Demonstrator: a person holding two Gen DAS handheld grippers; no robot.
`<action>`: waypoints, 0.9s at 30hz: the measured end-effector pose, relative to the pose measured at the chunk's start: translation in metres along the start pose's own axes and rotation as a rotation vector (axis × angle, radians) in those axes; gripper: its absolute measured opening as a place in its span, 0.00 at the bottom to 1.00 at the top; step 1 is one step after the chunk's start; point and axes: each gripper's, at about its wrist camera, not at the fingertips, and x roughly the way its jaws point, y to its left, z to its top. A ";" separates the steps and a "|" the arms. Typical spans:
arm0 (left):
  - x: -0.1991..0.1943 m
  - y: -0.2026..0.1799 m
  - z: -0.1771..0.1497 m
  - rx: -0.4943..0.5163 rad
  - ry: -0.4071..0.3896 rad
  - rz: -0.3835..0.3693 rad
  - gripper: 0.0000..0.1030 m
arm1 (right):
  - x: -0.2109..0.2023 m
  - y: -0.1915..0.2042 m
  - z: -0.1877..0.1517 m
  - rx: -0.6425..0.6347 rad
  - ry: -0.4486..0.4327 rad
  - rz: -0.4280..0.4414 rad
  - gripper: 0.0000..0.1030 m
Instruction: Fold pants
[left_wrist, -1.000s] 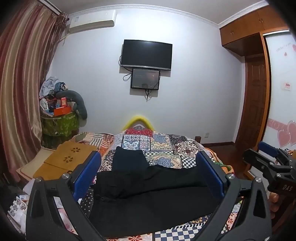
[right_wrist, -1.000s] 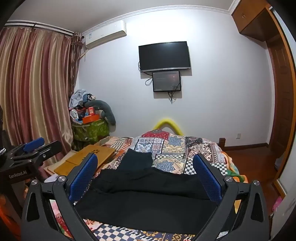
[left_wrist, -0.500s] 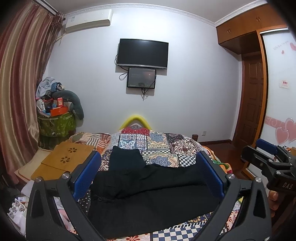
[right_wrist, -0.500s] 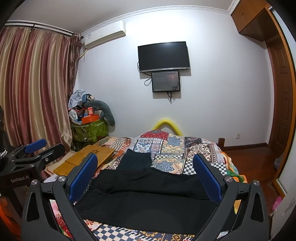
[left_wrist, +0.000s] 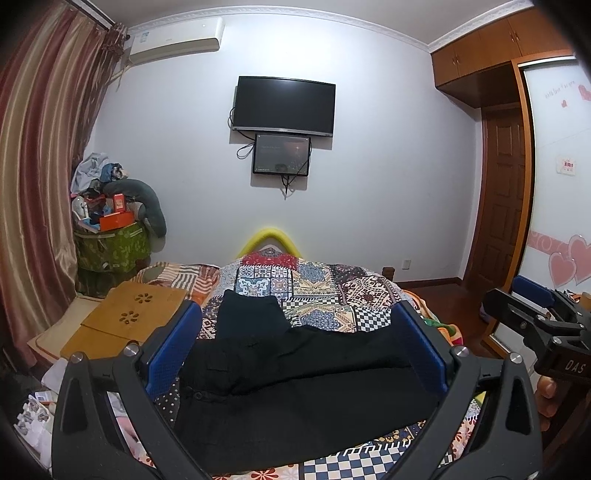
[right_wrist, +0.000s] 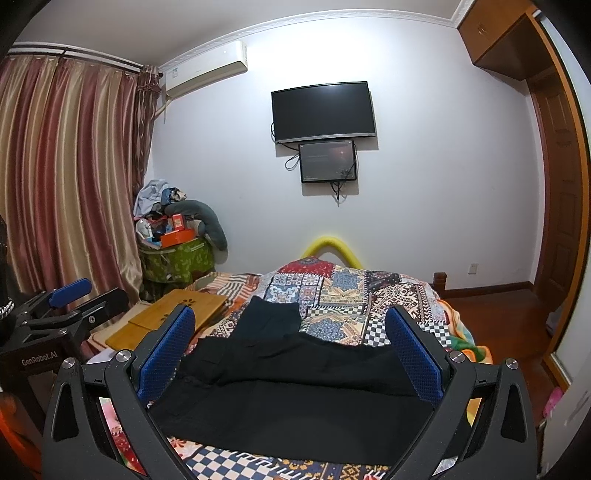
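Pants lie on patchwork bedspread facing wall-mounted television.

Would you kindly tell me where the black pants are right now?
In both wrist views the black pants lie spread across the near end of the patchwork bedspread, right of the wooden lap desk.

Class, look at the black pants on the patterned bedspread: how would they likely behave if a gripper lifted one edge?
The black pants would probably droop, since creases show soft cloth. Lying spread over the bedspread, the far part would likely drag. They seem unlikely to roll or tip.
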 end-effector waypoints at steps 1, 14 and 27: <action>0.000 0.000 0.000 -0.001 0.000 0.000 1.00 | 0.000 0.000 0.000 0.000 -0.001 0.000 0.99; -0.003 0.002 0.000 -0.008 -0.007 0.001 1.00 | -0.001 0.001 -0.001 -0.002 -0.001 0.001 0.99; -0.003 0.004 0.000 -0.007 -0.008 -0.002 1.00 | -0.002 0.001 0.001 -0.004 -0.002 0.000 0.99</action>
